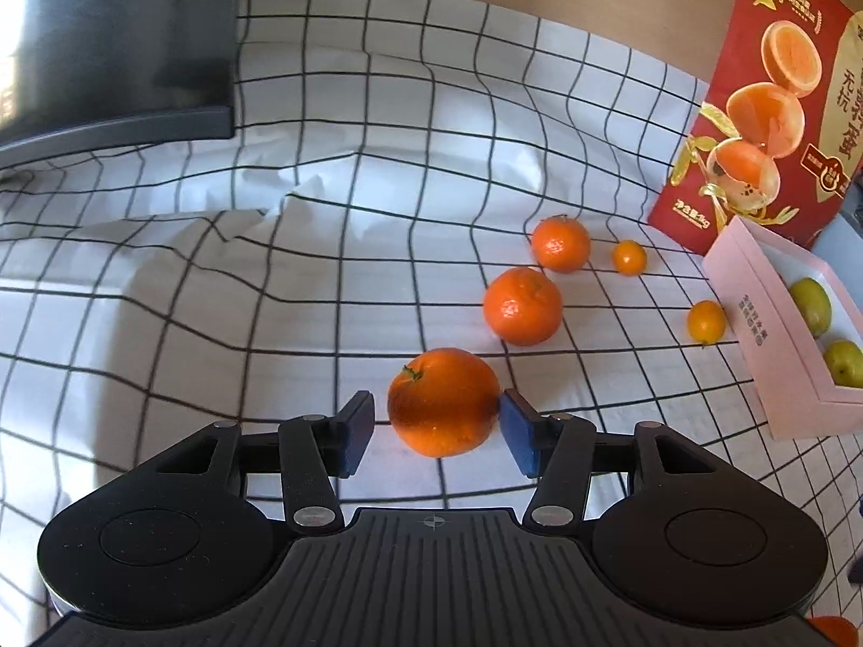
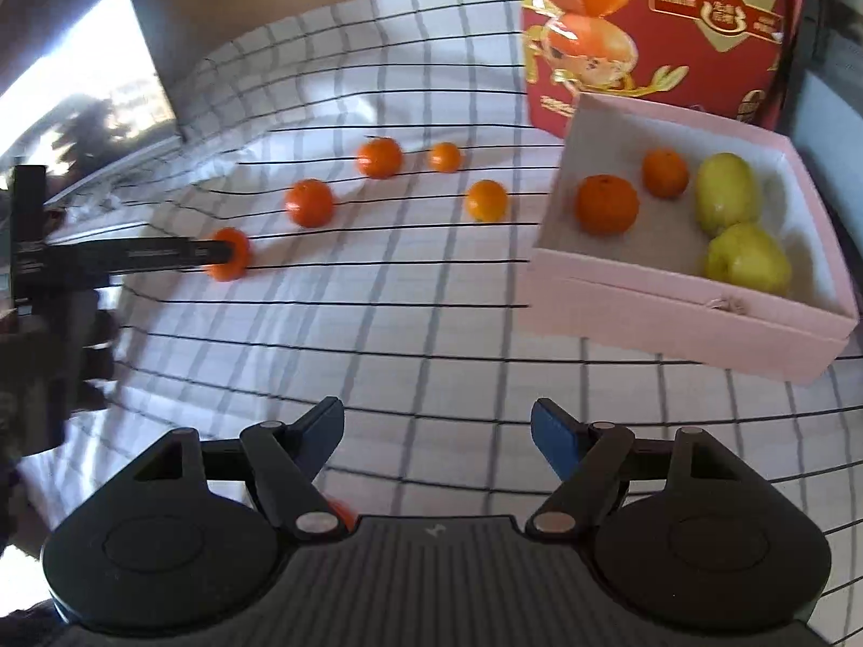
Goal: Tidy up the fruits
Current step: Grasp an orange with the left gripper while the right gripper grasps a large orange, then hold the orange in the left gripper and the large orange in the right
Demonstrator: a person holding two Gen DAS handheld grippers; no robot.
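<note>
An orange (image 1: 443,401) lies on the checked cloth between the fingers of my left gripper (image 1: 437,411). The right pad (image 1: 516,431) meets its side and the left pad (image 1: 357,434) stands a little off it, so the gripper is open. The right wrist view shows that same orange (image 2: 229,253) at the tip of the left gripper's finger (image 2: 162,257). My right gripper (image 2: 438,423) is open over bare cloth, with nothing between its fingers. The pink box (image 2: 674,323) holds two oranges (image 2: 607,204) and two yellow-green fruits (image 2: 725,194).
Two more oranges (image 1: 522,305) and two small ones (image 1: 629,257) lie loose on the cloth toward the pink box (image 1: 755,312). A red fruit carton (image 1: 755,108) stands behind it. A dark screen (image 1: 118,43) sits at the back left. Another orange (image 2: 341,512) peeks from under my right gripper.
</note>
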